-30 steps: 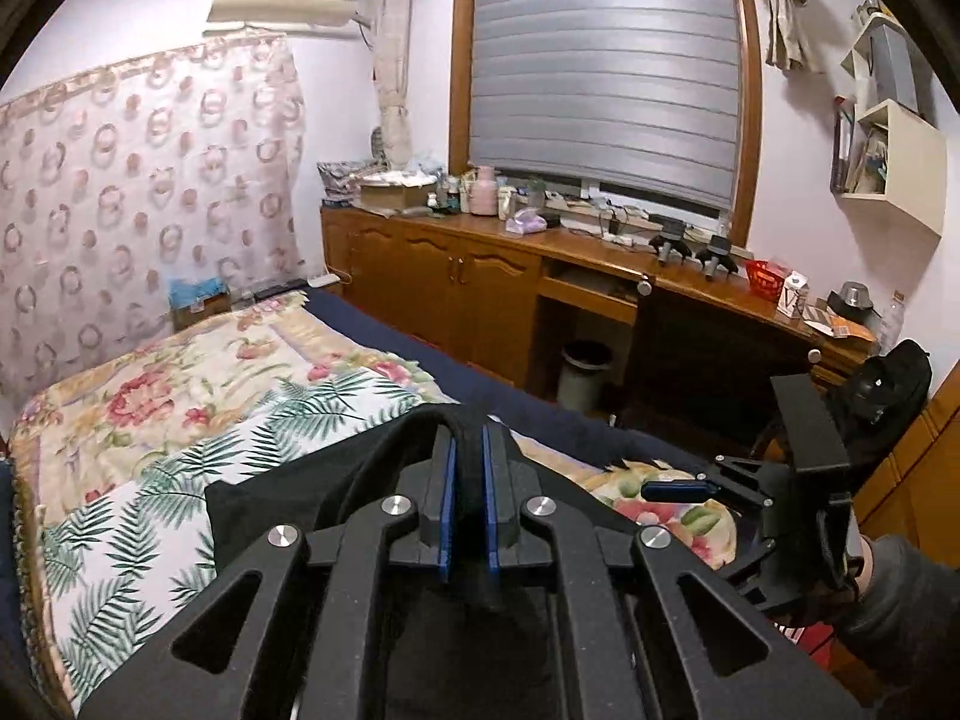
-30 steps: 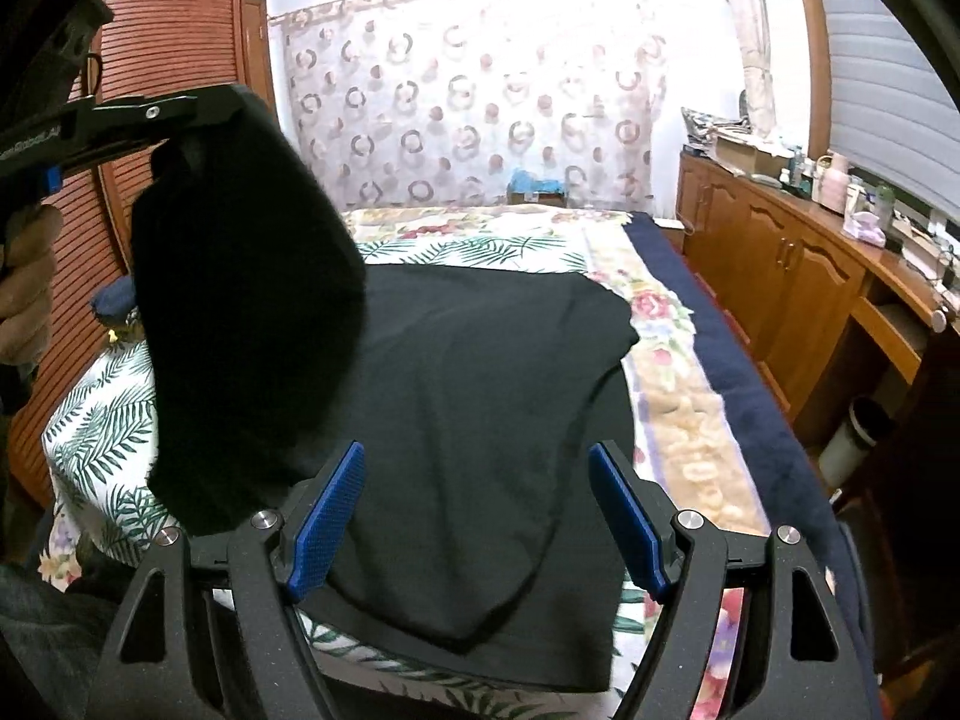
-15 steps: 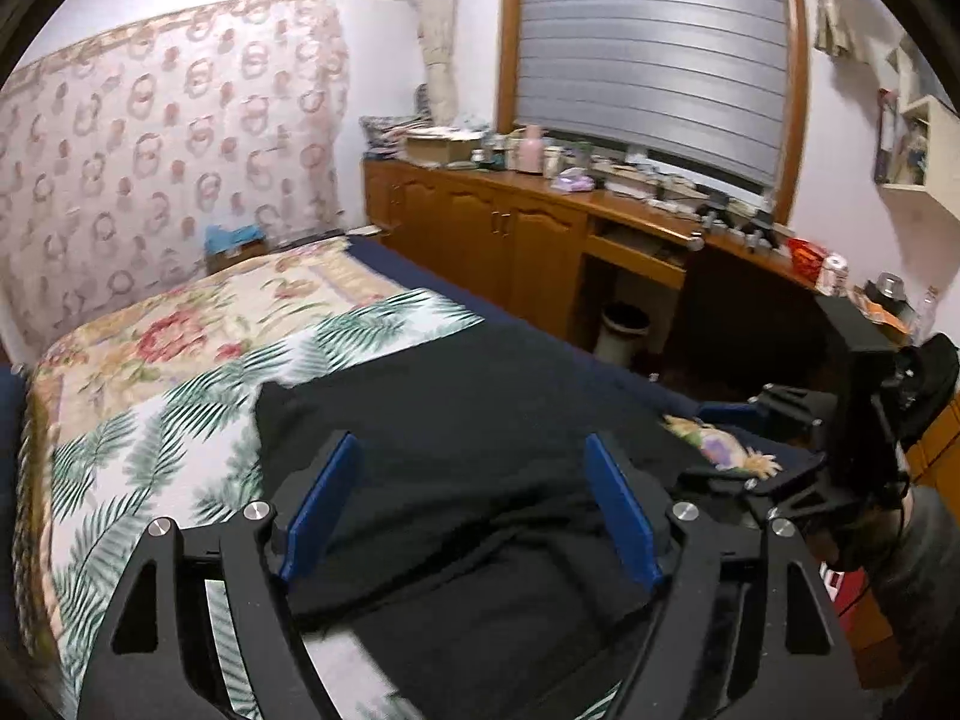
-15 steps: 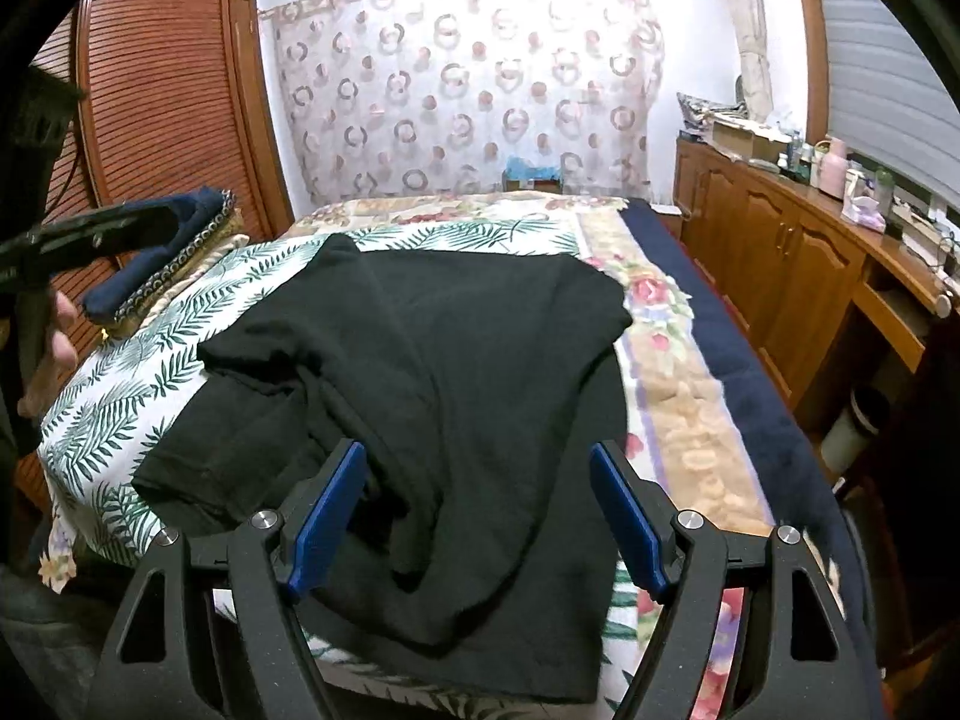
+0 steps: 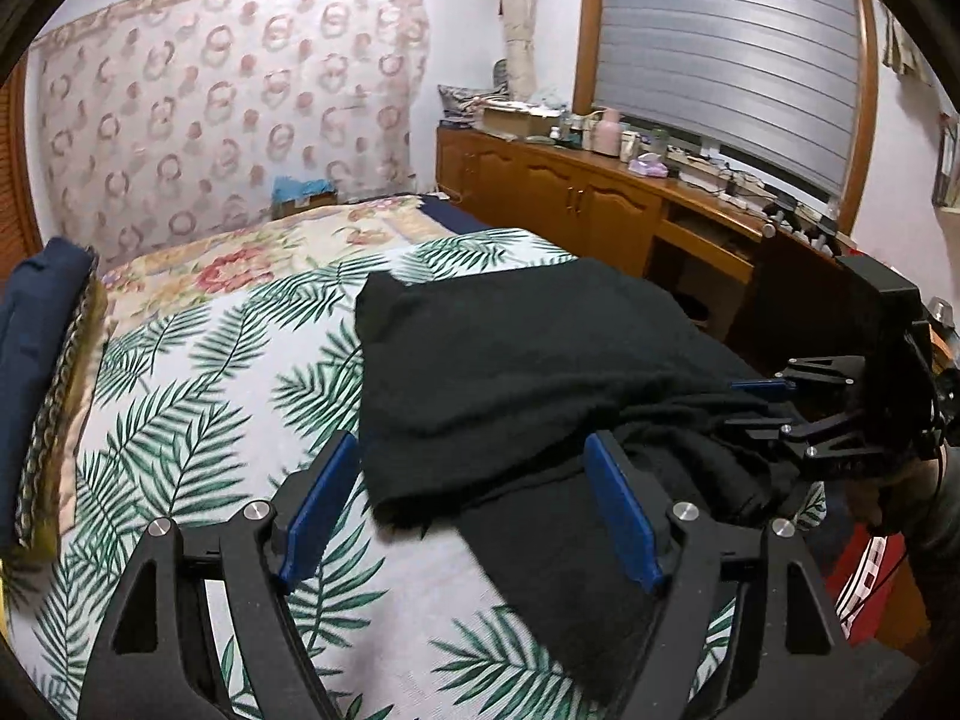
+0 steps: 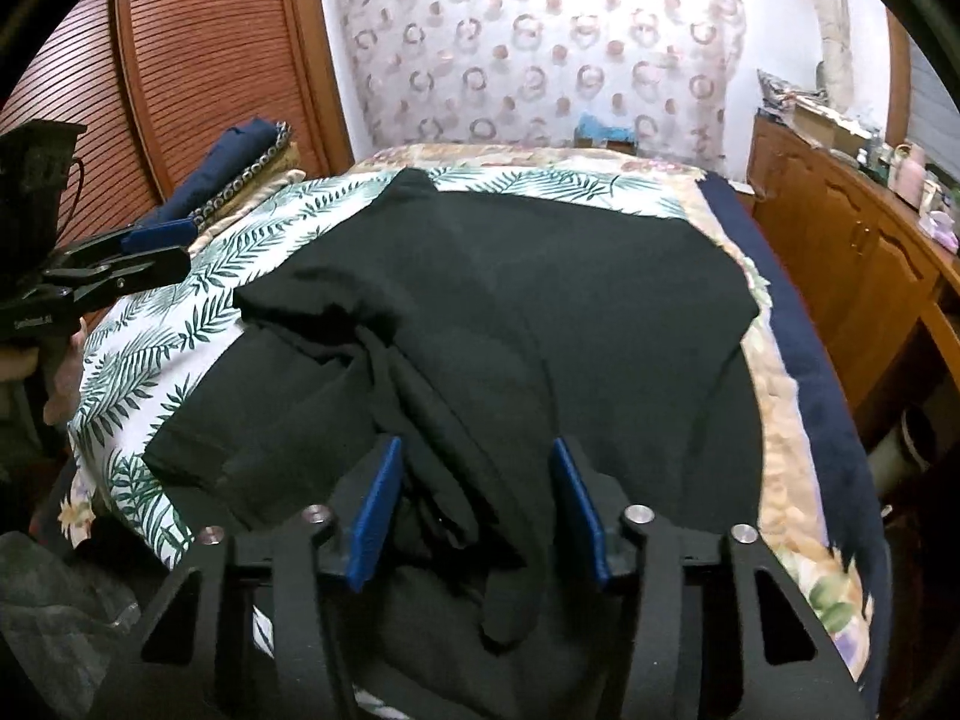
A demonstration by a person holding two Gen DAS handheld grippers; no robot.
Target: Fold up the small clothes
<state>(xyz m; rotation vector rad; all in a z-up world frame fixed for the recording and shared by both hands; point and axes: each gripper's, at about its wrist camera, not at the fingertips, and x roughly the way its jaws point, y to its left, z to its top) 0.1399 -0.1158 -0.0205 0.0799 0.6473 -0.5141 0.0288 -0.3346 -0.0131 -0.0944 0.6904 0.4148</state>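
A black garment lies partly folded on the leaf-print bed cover, with a rumpled ridge along its near side. My left gripper hangs open over the garment's near left edge, its right finger above the cloth, gripping nothing. In the right wrist view the same garment fills the middle. My right gripper has its jaws closing around the bunched ridge of cloth, which lies between the pads; I see no pad pressing on it. The left wrist view shows the right gripper at the garment's right edge.
A folded navy blanket sits at the bed's left edge. A slatted wooden door stands behind it. A long wooden cabinet with clutter on top runs along the bed's right side. A person's hand holds the left gripper.
My left gripper let go of the black flap, opened wide and sank toward the bed; the flap now lies on the garment. My right gripper moved forward and its jaws narrowed around the ridge.
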